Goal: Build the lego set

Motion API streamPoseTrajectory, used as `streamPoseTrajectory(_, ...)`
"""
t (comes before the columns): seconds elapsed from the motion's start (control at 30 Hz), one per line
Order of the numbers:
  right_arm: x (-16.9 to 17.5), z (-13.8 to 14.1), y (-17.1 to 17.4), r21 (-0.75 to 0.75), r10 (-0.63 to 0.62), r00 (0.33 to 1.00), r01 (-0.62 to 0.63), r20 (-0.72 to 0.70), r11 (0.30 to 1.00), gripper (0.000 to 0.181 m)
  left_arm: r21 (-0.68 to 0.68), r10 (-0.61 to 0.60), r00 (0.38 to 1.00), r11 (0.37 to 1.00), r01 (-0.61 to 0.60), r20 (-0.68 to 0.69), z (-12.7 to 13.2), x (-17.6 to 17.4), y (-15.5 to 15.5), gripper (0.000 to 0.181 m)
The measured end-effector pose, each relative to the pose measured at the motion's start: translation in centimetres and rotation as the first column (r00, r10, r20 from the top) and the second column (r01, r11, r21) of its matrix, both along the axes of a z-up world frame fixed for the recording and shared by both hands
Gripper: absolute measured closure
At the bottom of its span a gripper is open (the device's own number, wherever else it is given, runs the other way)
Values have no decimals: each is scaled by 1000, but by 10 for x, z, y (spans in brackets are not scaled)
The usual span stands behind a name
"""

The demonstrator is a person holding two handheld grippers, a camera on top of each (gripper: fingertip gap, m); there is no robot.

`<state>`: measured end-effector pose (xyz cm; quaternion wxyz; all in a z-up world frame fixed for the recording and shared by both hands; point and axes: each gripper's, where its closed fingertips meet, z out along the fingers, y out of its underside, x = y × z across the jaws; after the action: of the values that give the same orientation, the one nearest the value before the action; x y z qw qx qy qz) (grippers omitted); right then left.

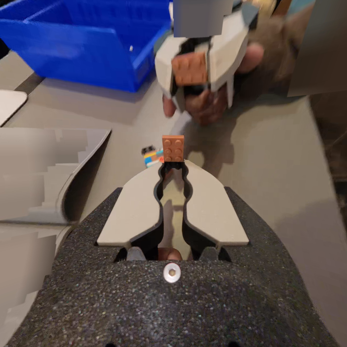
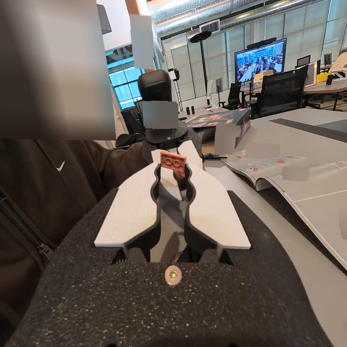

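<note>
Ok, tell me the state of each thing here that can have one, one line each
Left gripper: shut on an upright brown studded lego plate.
Right gripper: shut on another brown lego plate, underside facing its camera.
Blue plastic bin: open-topped, contents hidden.
Paper instruction booklet: lying open on the grey table.
Dark cardboard lego box: lying flat.

Two small reddish-brown lego plates are held in the air above a grey table. The first plate point(image 1: 173, 148), two studs wide and three long, stands upright at the tips of the left gripper point(image 1: 173, 164), its six round studs facing the camera. The second plate point(image 2: 173, 162), the same colour, is pinched at the tips of the right gripper point(image 2: 171, 171); its hollow underside with two ring-shaped tubes faces that camera, tilted slightly. The plates are apart, not joined.
</note>
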<state>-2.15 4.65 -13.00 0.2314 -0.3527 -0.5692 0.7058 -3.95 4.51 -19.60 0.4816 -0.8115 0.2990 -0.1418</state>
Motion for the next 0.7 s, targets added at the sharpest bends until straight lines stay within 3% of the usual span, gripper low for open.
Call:
streamPoseTrajectory(0.07,1,-1,3,-4,-7,1000,7,6,1000,157,-73,-22,993,997,13,-114,-13,-7,-9,164)
streamPoseTrajectory(0.33,1,-7,2,-3,-8,1000,8,24,1000,157,-341,-129,941,940,15,-314,-60,-17,-40,164)
streamPoseTrajectory(0.53,0,-11,-4,15,5,999,-5,35,1000,157,-376,-130,945,927,9,-299,-64,-17,-44,164)
streamPoseTrajectory(0.7,1,-15,-10,32,25,998,-27,56,999,157,-307,-111,970,951,40,-217,-51,-7,-35,164)
